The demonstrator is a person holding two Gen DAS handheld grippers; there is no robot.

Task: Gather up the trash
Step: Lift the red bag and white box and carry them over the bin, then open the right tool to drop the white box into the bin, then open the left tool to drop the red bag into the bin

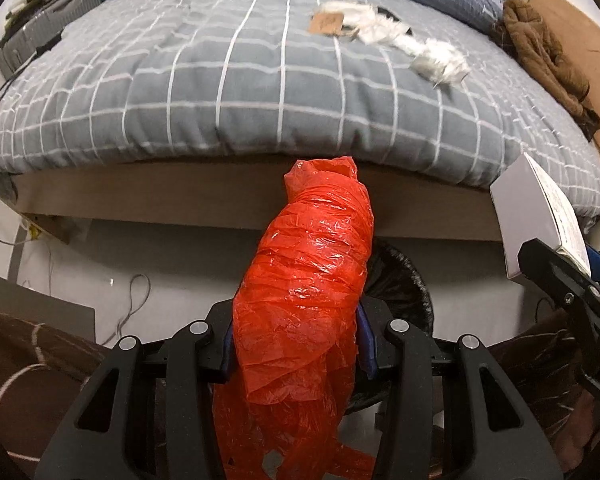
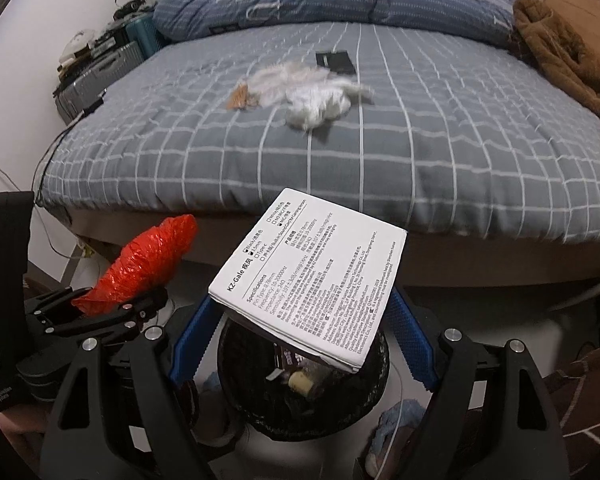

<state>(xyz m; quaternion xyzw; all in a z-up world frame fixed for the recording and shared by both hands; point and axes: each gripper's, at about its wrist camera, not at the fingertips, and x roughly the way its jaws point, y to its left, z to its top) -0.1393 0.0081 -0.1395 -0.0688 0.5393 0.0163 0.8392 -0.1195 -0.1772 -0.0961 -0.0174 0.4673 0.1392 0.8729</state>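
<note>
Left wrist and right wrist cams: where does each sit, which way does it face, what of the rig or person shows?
Left wrist: on the left gripper, facing down toward the bed; jaws hold a red plastic bag.
Right wrist: on the right gripper, above the black trash bin; jaws hold a white box.
Shared: bed, bag, box, bin, white tissue; each sees the other gripper.

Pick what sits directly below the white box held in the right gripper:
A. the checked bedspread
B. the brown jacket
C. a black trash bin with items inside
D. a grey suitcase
C. In the right wrist view the white box, clamped between the blue fingers of the right gripper, hangs over the open black trash bin, which already holds scraps.
</note>
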